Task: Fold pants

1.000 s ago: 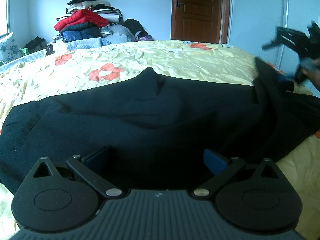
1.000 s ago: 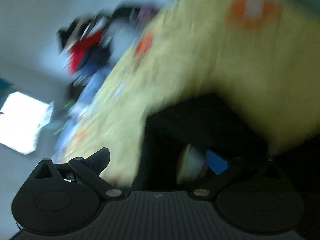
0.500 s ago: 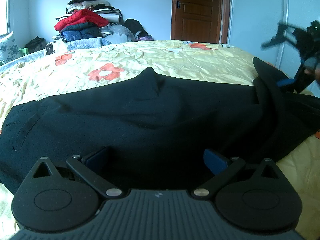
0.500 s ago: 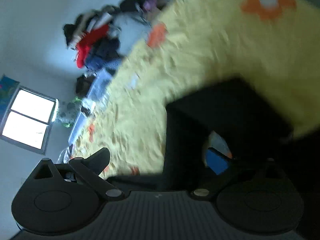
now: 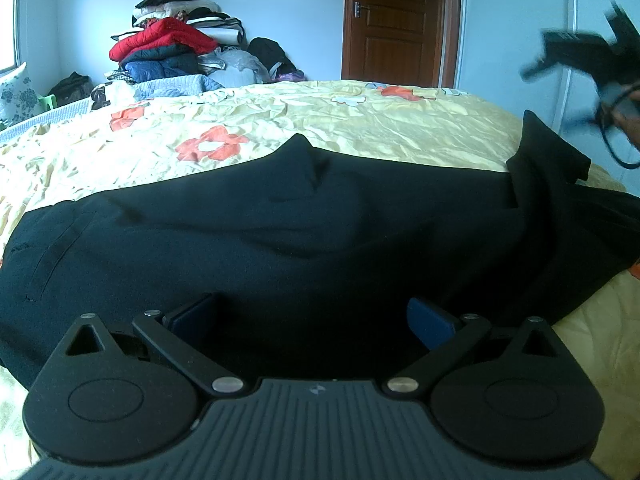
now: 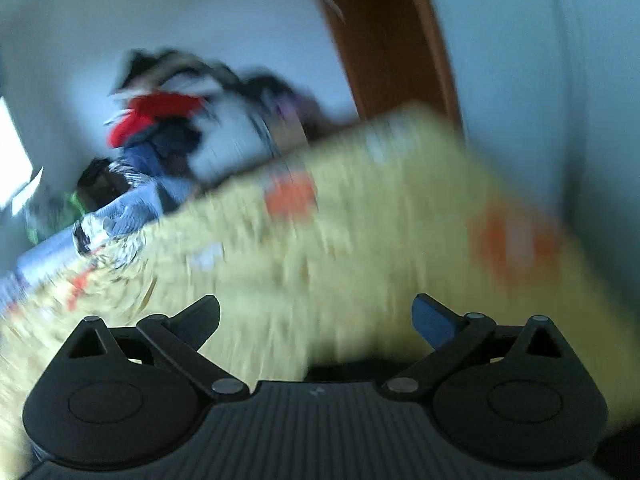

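The black pants lie spread across the near part of the bed, over a yellow sheet w/ orange flowers. They reach from the left edge of the left wrist view almost to the right edge. At the right end one piece of the cloth stands up in a peak (a folded-over part, it looks like), and a small hump rises also at the far edge near the middle.

The left gripper is low over the near edge of the pants, w/ its two fingers spread wide. The dark cloth fills the gap between them, but the blue pads do not press on it.

The right gripper shows in the left wrist view as a dark blurred shape in the air, above the raised right end of the pants and apart from it. In its own view the right gripper has the fingers wide apart and nothing between them; only the yellow sheet is under them. This view is strongly blurred.

Behind the bed is a pile of clothes w/ a red jacket near the top, and a brown door is at the back wall.
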